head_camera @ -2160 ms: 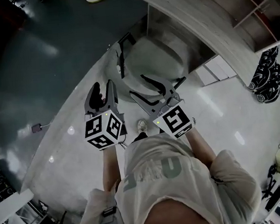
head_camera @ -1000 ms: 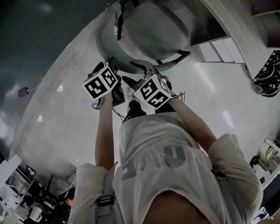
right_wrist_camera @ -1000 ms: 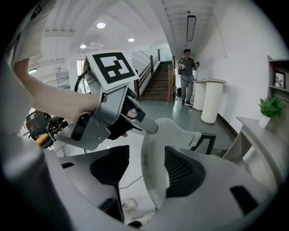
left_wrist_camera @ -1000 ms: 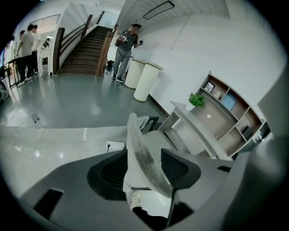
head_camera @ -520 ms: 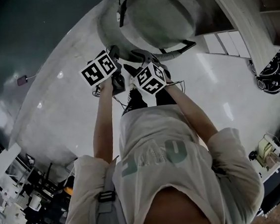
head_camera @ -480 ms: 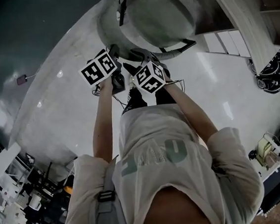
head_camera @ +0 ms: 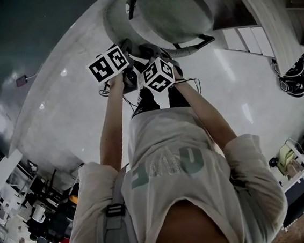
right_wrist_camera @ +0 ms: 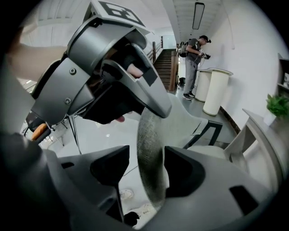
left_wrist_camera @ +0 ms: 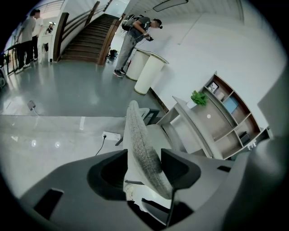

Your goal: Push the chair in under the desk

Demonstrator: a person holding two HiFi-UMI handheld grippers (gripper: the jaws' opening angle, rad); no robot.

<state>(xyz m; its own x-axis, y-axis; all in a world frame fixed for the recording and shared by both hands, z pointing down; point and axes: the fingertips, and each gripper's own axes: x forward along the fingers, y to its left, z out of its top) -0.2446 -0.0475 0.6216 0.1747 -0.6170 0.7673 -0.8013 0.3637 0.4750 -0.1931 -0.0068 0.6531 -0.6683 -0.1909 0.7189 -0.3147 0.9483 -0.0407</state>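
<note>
At the top edge of the chair [head_camera: 168,11], 2 grippers sit side by side. Jaws of the left gripper [left_wrist_camera: 144,168] are narrowed onto the backrest [left_wrist_camera: 139,142], pads touching both faces. The right gripper [right_wrist_camera: 151,173] clamps the same backrest likewise. The chair's seat stands just beside the desk [head_camera: 264,17] edge. Bare floor [head_camera: 58,101] lies open to the chair's left.
</note>
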